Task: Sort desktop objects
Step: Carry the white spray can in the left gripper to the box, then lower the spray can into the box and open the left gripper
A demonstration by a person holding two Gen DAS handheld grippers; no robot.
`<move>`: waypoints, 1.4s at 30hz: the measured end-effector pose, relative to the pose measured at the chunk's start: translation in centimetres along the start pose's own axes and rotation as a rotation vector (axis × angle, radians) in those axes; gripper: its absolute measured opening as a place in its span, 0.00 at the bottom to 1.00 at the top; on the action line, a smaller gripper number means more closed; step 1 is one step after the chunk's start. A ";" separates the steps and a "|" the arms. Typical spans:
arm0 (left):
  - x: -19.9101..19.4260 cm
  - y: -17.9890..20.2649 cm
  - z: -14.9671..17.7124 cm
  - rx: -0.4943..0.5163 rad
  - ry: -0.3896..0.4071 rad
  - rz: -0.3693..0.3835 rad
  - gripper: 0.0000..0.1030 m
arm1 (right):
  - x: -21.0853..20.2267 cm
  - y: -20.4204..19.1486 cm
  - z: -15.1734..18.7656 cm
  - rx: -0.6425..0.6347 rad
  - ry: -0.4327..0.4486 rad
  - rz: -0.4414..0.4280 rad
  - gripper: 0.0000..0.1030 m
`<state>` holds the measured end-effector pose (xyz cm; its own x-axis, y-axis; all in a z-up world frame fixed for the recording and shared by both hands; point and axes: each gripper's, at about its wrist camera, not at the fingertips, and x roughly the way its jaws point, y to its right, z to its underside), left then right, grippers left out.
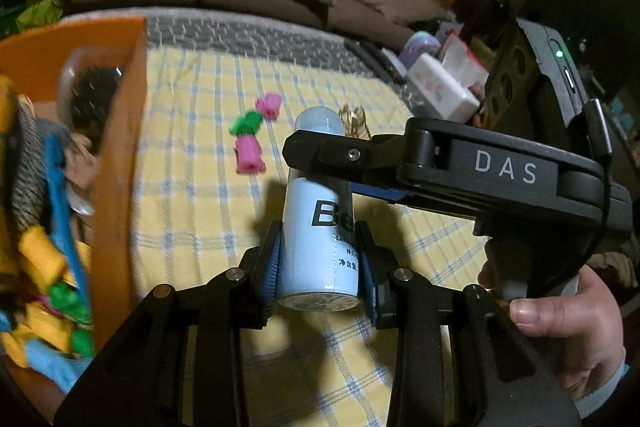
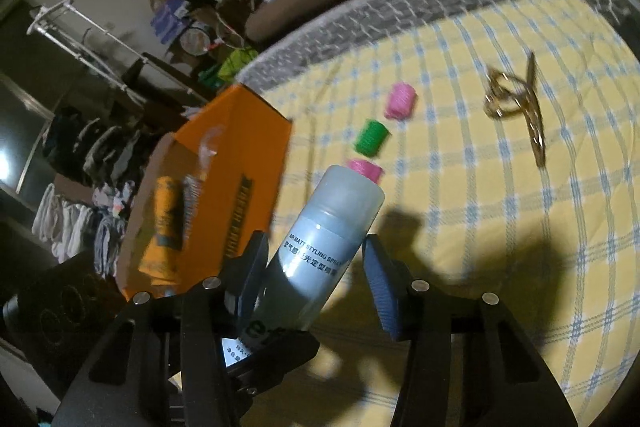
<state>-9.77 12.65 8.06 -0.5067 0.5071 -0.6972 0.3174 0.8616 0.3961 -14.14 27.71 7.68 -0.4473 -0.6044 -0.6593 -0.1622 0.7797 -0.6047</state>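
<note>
The left gripper (image 1: pixel 318 267) is clamping the smooth, rigid, probably light spray can (image 1: pixel 318 227) near its base, while the right gripper (image 2: pixel 316 281) is standing open around its waist.

spray can (image 1: pixel 316 227): smooth glossy plastic-looking shell | cloth (image 2: pixel 460 187): quilted checked fabric, matt | scissors (image 2: pixel 516 103): shiny gold metal | box (image 2: pixel 240 163): matt orange card | rollers (image 2: pixel 372 133): fuzzy
</note>
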 end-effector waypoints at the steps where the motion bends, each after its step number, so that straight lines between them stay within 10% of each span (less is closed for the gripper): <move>1: -0.5 -0.1 -0.2 0.003 0.011 -0.006 0.31 | -0.2 -0.8 -0.2 -0.012 0.010 -0.003 0.50; 22: -9.2 -6.8 1.0 -0.021 0.103 -0.164 0.32 | 4.8 -13.4 0.8 -0.223 -0.030 -0.063 0.50; 42: -6.8 -8.8 2.2 -0.042 0.001 -0.208 0.31 | 9.0 -15.7 2.3 -0.360 -0.099 0.073 0.49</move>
<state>-7.39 1.63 8.02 -0.5585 0.3185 -0.7659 0.1721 0.9477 0.2686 -13.64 9.68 10.24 -0.3849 -0.5441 -0.7455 -0.4399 0.8183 -0.3701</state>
